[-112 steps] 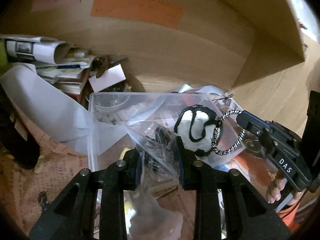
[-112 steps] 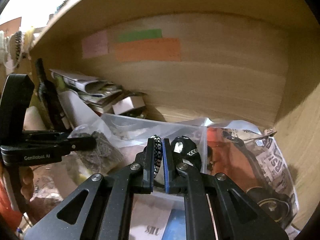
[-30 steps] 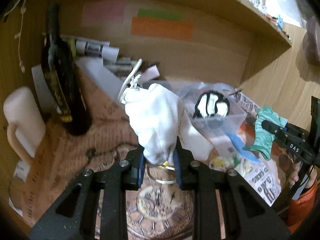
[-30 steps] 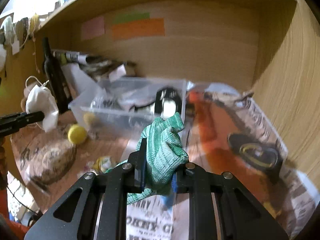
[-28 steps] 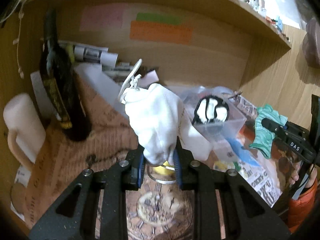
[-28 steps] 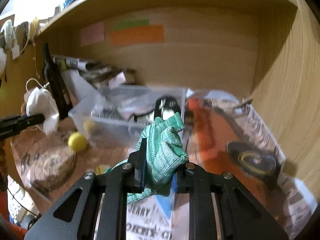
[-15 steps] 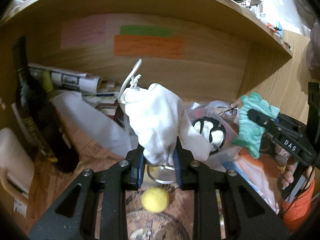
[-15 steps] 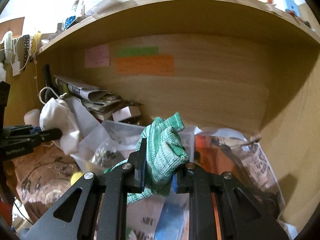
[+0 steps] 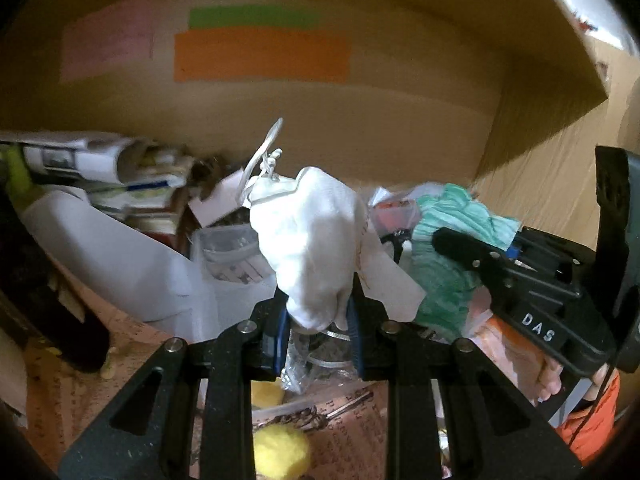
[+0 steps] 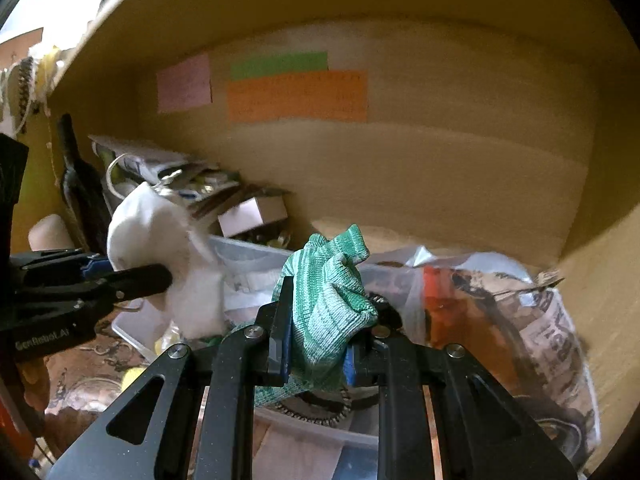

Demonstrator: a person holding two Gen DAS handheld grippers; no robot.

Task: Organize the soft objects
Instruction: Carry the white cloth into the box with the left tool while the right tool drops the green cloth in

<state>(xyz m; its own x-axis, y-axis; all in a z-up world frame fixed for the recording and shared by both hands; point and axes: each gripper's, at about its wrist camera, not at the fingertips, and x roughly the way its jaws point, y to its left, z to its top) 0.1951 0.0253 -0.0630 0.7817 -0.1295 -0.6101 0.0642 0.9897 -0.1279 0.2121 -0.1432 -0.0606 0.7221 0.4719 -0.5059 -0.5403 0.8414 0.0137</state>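
My left gripper point(image 9: 318, 320) is shut on a white cloth pouch point(image 9: 316, 240) with a white drawstring loop, held above the clear plastic bin point(image 9: 224, 248). It also shows in the right wrist view point(image 10: 160, 248). My right gripper point(image 10: 316, 344) is shut on a crumpled green knit cloth point(image 10: 328, 300), held over the clear plastic bin point(image 10: 248, 256). The green cloth also shows in the left wrist view point(image 9: 444, 264), just right of the pouch. A yellow pom-pom point(image 9: 280, 452) lies on the patterned mat below my left gripper.
The wooden shelf back wall point(image 9: 400, 128) carries pink, green and orange notes point(image 9: 260, 56). Rolled papers and books point(image 9: 100, 172) are stacked at the back left. A dark bottle point(image 10: 80, 188) stands at the left. Newspaper point(image 10: 540, 320) lies at the right.
Both grippers have moved forward into the shelf and closer together, still holding the pouch and the green cloth, which now hang over the bin.
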